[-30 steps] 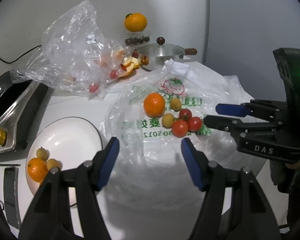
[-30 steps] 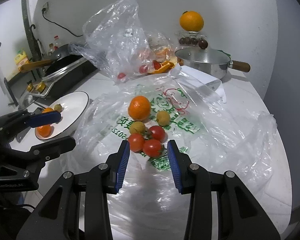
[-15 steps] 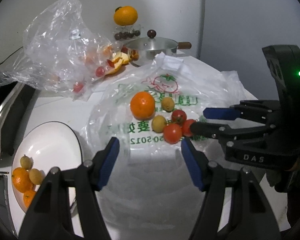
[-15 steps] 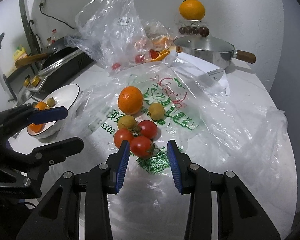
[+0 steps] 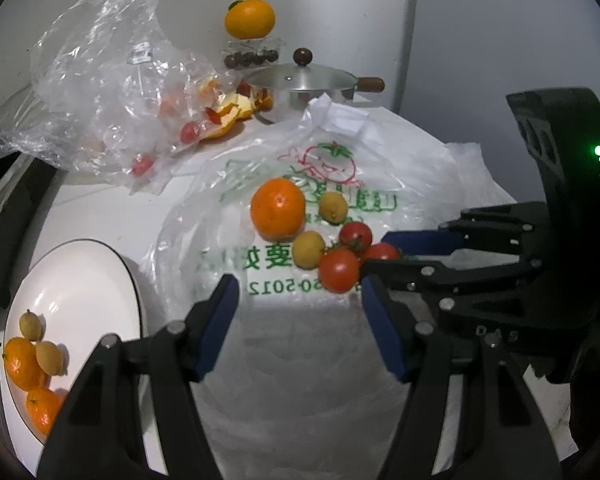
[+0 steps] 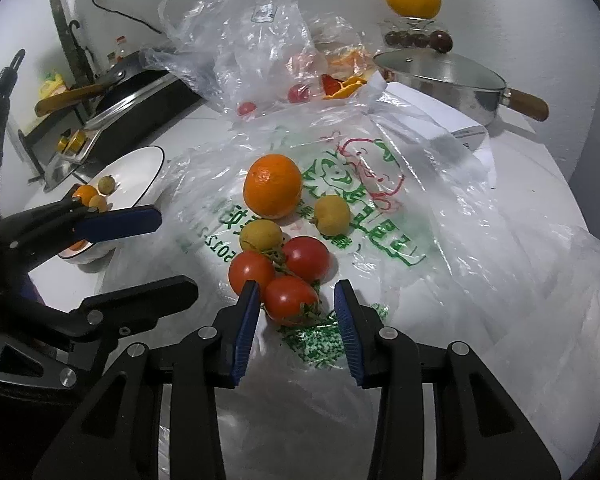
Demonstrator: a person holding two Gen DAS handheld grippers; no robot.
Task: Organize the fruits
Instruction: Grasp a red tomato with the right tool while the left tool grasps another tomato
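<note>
Straight ahead of my right gripper [image 6: 296,306], the nearest tomato [image 6: 290,300] sits just inside the wide jaws, at the near edge of the orange [image 6: 273,185] cluster; left gripper [image 5: 300,320], also wide, hangs farther back.

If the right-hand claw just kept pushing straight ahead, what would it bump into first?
Most likely the nearest tomato, already sitting between the open right gripper fingertips; the other tomatoes of the cluster lie just behind it.

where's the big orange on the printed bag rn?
The big orange lies centre-frame in the right wrist view on the printed bag, just beyond the tomato cluster, with small yellow fruits beside it.
</note>
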